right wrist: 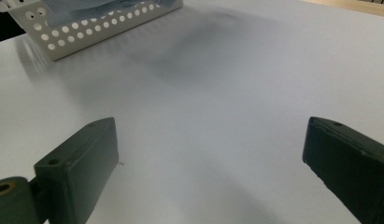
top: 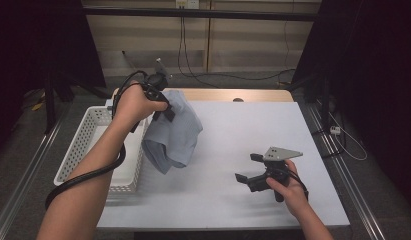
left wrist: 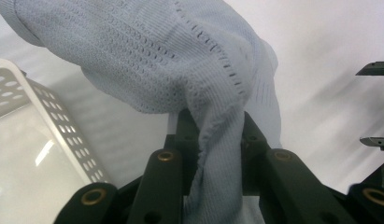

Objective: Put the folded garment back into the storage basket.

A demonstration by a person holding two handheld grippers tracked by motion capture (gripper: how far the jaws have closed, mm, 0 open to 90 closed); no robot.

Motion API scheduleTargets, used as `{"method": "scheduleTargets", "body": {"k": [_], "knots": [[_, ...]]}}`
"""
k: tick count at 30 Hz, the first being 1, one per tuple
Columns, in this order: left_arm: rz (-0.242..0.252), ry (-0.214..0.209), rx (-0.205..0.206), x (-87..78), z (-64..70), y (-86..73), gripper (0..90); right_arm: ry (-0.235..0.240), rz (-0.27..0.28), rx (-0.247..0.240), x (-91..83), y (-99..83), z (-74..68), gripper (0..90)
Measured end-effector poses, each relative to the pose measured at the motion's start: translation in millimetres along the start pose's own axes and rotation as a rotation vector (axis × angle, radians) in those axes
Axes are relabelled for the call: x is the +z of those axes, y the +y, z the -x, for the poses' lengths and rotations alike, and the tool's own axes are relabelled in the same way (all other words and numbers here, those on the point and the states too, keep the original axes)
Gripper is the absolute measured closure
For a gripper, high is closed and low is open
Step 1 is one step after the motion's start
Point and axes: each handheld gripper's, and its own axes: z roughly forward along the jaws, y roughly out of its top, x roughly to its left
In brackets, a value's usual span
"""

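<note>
High view: left gripper (top: 160, 102) pinches the light-blue cloth (top: 174, 132), which hangs just right of the white basket (top: 88, 131), so the drop is a short move left. Left gripper view: jaws clamped on a bunched fold, basket rim low-left. Right gripper view: right gripper (right wrist: 210, 175) spread wide over bare table (right wrist: 236, 84), well apart.

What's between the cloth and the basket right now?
Nothing visible. The left claw is shut on the cloth, which hangs in the air just right of the basket. Only the basket's near wall lies between them, and the cloth's bottom end hangs about level with that rim. The right claw is open, well off to the side.
</note>
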Motion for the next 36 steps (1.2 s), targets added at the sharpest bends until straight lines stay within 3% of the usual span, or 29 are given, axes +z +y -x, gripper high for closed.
{"method": "scheduleTargets", "body": {"k": [36], "knots": [[0.011, 0.044, -0.022, -33.3, -14.2, 8.8, 75.7, 0.000, 0.001, 0.002, 0.0, -0.3, -0.4, 3.2]]}}
